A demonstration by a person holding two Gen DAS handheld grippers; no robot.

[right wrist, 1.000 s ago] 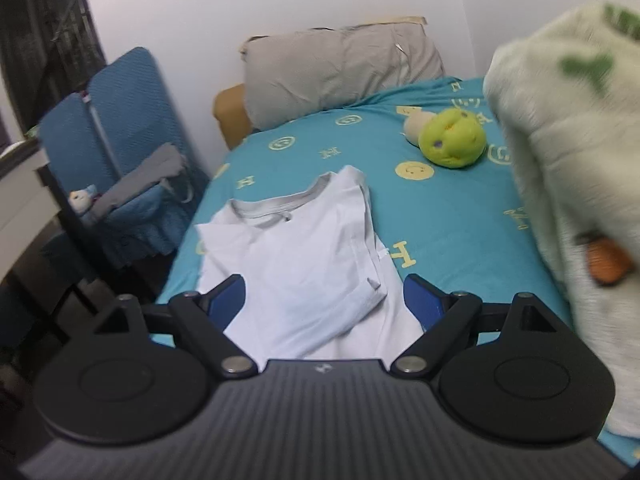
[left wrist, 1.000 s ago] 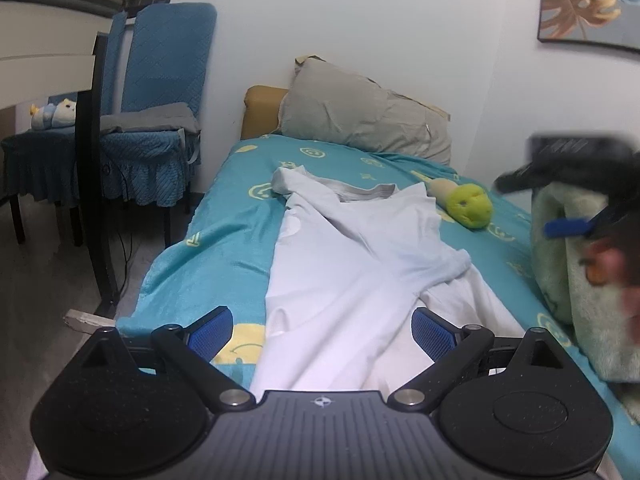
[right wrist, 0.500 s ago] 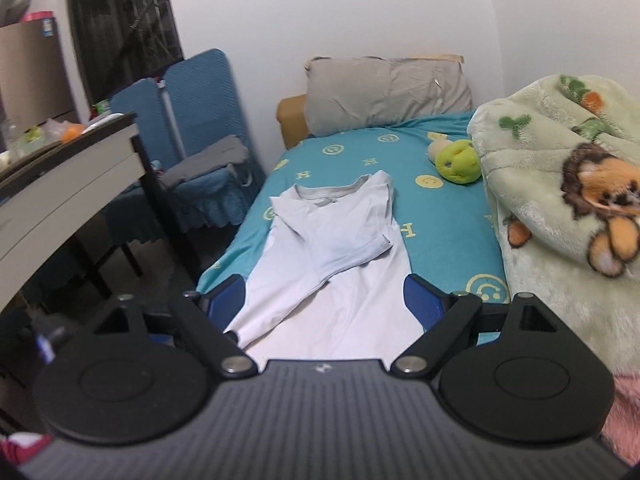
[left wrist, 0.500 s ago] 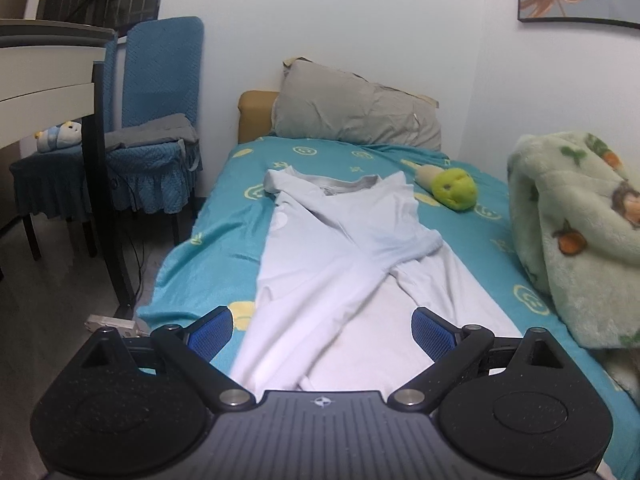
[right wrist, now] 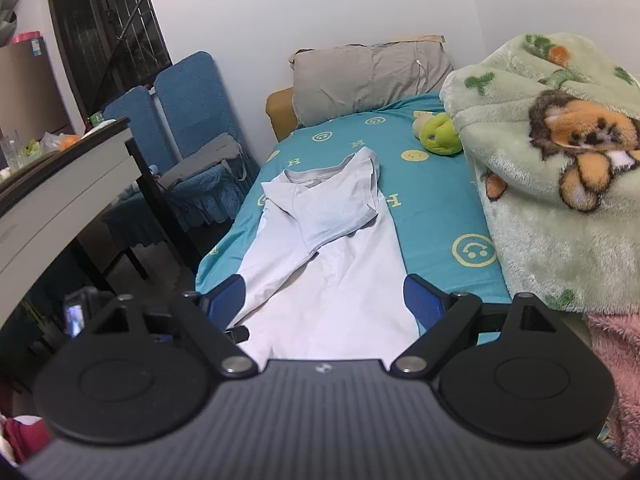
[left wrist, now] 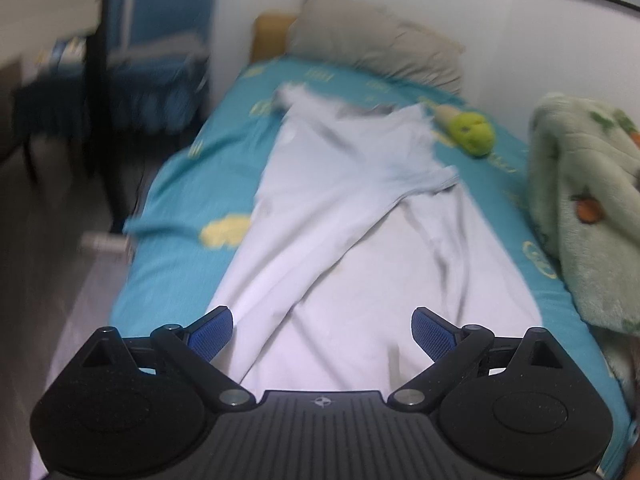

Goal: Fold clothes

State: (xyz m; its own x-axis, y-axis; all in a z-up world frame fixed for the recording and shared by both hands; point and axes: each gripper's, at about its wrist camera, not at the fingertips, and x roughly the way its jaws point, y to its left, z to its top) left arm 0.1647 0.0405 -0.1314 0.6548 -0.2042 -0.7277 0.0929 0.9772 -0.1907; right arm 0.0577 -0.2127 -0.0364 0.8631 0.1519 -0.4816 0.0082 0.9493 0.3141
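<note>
The white shirt (right wrist: 320, 264) lies lengthwise on the bed (right wrist: 432, 200), one sleeve folded across it. Both grippers, left (left wrist: 322, 332) and right (right wrist: 326, 300), hover over its hem, jaws wide, empty.

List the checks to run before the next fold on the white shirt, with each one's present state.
1. Left gripper fingers apart, nothing between them: ok.
2. Right gripper fingers apart, nothing between them: ok.
3. White shirt flat on the teal bed sheet: ok.
4. One sleeve already folded across the chest: ok.
5. Shirt's near hem in view: cannot tell, the grippers hide it.
6. Green plush toy and fleece blanket off the shirt: ok.
</note>
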